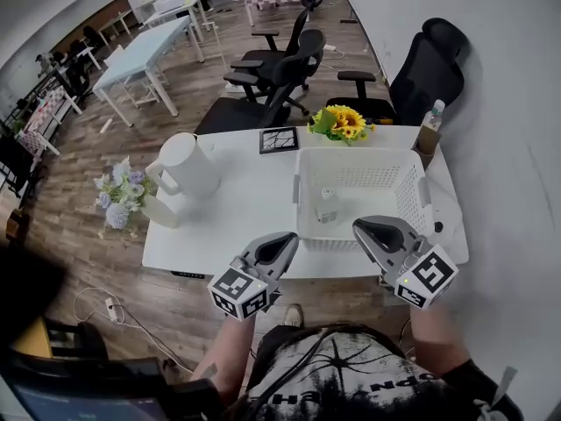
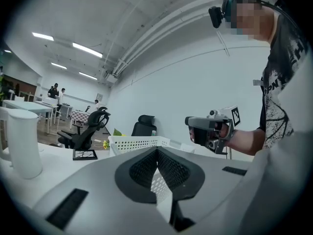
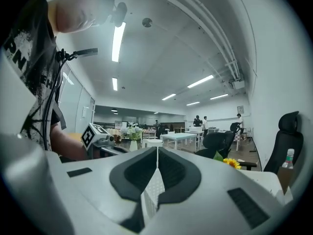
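left gripper (image 1: 282, 244): fingers closed, empty; basket (image 1: 355, 154) lay just ahead.
right gripper (image 1: 372, 231): fingers closed, empty, at basket's near wall.
bottle (image 1: 327, 205): stood inside basket, beyond both fingertips.
care: probably best to keep fingertips off the rim.

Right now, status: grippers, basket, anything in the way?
Left gripper and right gripper: jaws shut, empty. White basket just ahead, untouched, small bottle upright inside. Nothing between grippers and basket.

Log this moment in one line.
left gripper: shut, empty | right gripper: shut, empty | both: by near side of white basket
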Motion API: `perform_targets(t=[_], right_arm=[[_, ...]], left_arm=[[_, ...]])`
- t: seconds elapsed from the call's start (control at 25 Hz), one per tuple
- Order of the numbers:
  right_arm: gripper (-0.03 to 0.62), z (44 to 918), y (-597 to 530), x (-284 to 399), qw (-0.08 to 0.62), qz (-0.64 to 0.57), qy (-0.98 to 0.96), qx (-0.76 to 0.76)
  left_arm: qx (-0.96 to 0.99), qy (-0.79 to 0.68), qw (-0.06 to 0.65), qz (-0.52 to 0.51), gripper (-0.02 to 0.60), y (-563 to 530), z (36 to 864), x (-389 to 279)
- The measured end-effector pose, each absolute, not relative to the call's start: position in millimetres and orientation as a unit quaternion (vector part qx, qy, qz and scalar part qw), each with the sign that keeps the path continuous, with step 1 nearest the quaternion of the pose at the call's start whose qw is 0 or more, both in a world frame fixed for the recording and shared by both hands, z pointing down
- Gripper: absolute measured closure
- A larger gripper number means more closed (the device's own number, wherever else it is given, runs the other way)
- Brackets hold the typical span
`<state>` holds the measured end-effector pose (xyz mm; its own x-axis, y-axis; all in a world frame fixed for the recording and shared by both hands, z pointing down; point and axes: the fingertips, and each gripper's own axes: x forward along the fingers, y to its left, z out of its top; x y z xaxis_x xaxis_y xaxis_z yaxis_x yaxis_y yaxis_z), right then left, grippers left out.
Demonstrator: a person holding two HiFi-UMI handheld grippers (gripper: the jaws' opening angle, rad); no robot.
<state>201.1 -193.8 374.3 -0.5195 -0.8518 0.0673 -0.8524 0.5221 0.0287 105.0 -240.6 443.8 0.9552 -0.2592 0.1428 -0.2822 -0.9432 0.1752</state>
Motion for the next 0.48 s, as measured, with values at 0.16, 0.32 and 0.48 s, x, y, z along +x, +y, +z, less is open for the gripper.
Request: perform_targets(t=[0.16, 0.32, 0.48], right_arm=[[0.569, 357, -217, 201, 0.059, -0.016, -0.865, 0.498], [0.569, 364, -242, 203, 0.102, -0.026, -0.857, 0.505], [0.569, 379, -263, 206, 0.141, -0.022, -0.852, 0.503]], left_arm=[[0.986, -0.119, 0.098, 0.058, 0.571, -255, 445, 100], [0.988, -0.105, 0.098, 0.058, 0.571, -269, 449, 93], [0.988, -0.102, 0.102, 0.058, 0.571, -284, 453, 84]])
